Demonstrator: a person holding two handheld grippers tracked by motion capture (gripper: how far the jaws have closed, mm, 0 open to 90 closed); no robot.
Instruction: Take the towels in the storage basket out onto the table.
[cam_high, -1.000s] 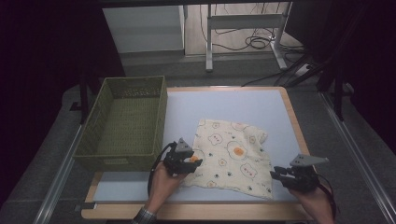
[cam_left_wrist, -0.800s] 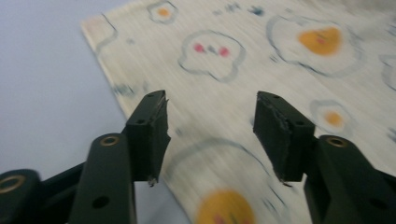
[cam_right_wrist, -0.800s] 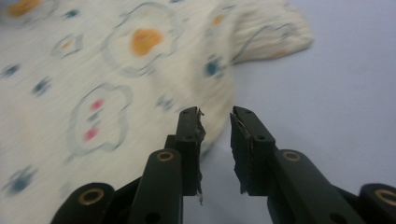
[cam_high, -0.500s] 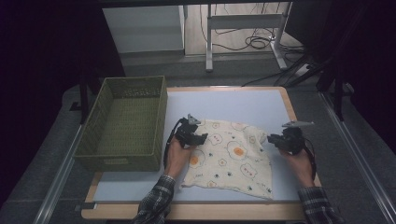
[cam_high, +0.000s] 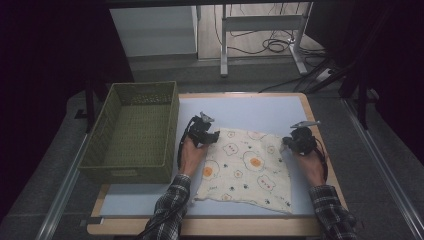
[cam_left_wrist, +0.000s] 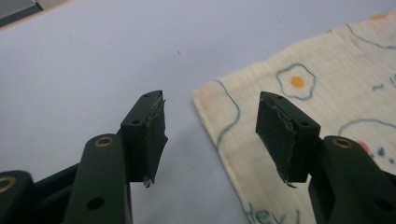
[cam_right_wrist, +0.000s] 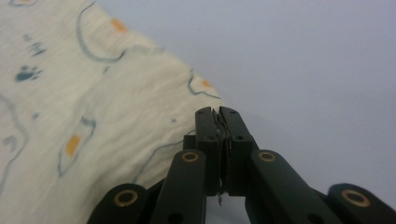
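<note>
One cloth (cam_high: 247, 167) flat, long axis toward basket-side far corner

L gripper (cam_left_wrist: 210, 126) jaws apart, just closing a bit, over cloth (cam_left_wrist: 322, 93) corner; prob not touching.

Cream cloth (cam_high: 247, 170) printed with fried eggs and bears, spread flat, slightly rumpled, on the pale blue tabletop

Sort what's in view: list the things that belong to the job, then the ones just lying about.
In the job:
cloth
left gripper, open over the cloth's corner
right gripper, shut at the far right corner

Lying about:
green basket
table
cables on the floor
</note>
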